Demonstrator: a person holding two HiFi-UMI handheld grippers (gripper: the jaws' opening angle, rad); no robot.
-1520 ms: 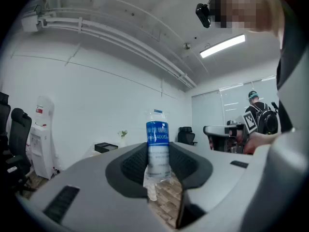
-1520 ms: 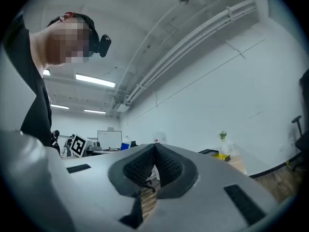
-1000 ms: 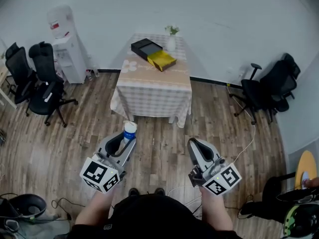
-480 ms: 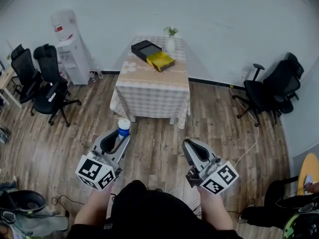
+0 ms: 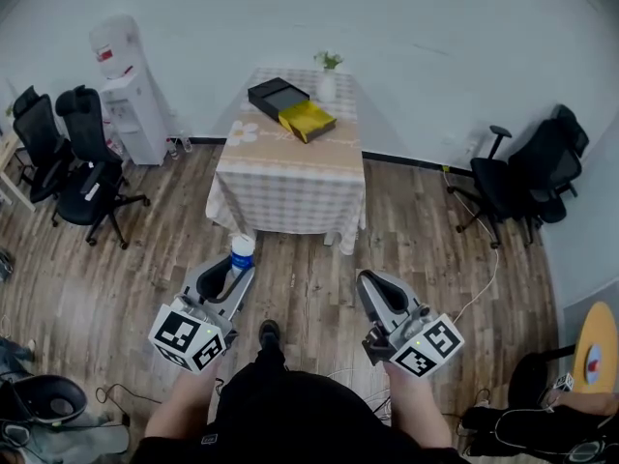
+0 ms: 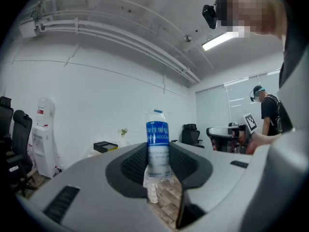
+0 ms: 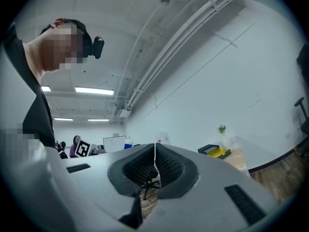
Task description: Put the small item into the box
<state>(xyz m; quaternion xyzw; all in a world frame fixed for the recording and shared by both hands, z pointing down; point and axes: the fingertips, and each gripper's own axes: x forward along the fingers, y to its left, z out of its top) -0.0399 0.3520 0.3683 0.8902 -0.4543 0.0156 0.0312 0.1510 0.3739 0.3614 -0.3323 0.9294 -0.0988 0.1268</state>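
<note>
Bottle (image 6: 157, 137) clamped in left tool (image 5: 238, 268), long axis along its jaws.

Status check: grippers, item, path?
Left gripper shut on bottle. Right gripper shut, empty. Black box on table ahead, no obstacle seen between.

Evenly bright room lit by ceiling strip lights (image 6: 219, 40), with soft faint shadows on the wooden floor (image 5: 309, 269), strong fisheye bending, dark corners and blurred close foreground in both gripper views.

bottle (image 5: 242, 252): lower end hidden in left tongs (image 5: 238, 273) | box (image 5: 278, 97): contents too small
</note>
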